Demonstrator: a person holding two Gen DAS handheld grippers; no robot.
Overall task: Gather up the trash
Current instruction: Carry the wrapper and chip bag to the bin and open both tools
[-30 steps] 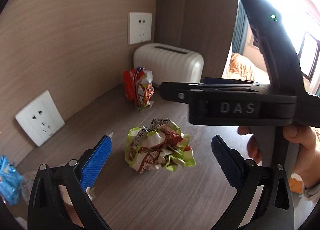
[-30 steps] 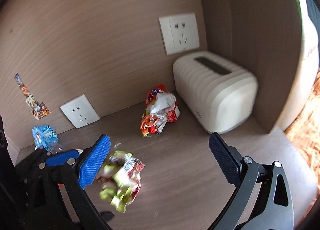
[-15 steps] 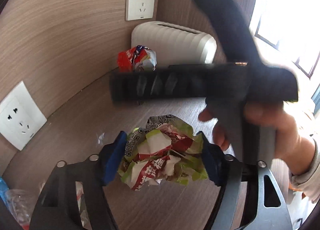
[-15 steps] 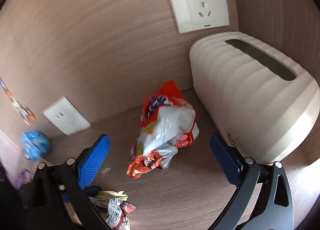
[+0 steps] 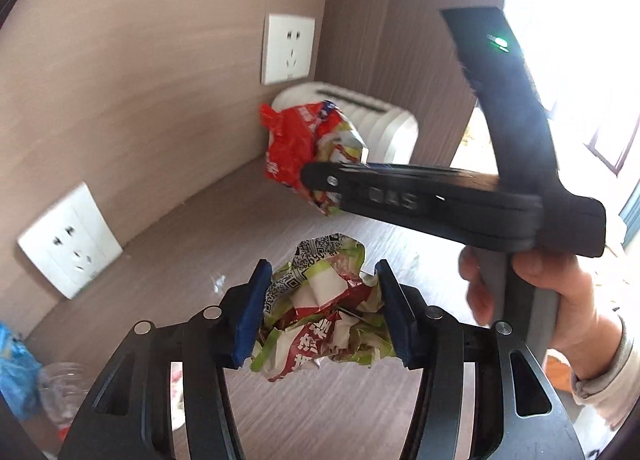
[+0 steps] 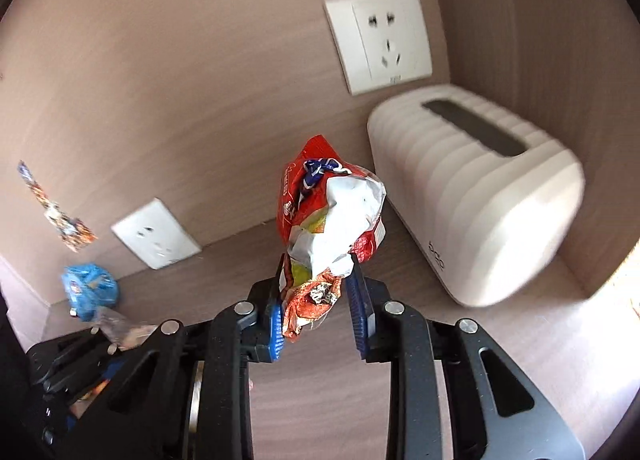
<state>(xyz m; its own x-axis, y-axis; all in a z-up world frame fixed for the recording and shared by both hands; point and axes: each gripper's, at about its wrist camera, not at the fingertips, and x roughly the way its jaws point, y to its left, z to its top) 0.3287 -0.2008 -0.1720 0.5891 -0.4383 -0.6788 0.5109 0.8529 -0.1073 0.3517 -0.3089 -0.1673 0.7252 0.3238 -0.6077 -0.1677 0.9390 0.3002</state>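
Note:
My left gripper point(image 5: 322, 310) is shut on a crumpled green, red and white wrapper point(image 5: 320, 308) and holds it just above the wooden shelf. My right gripper point(image 6: 318, 302) is shut on a crumpled red and silver snack bag point(image 6: 328, 227) and holds it off the shelf in front of the white tissue box point(image 6: 472, 195). In the left wrist view the right gripper's black body point(image 5: 440, 199) crosses the frame with the red bag point(image 5: 304, 143) at its tip.
The wooden shelf point(image 5: 168, 260) ends at a back wall with two white sockets point(image 6: 380, 39) point(image 6: 156, 234) and a right side wall. A blue wrapper point(image 6: 90, 290) and clear plastic scraps point(image 5: 60, 388) lie at the far left. A sticker strip point(image 6: 56, 211) is on the wall.
Both grippers have closed, the left on the green wrapper, the right on the red bag. Both pieces have been lifted off the shelf.

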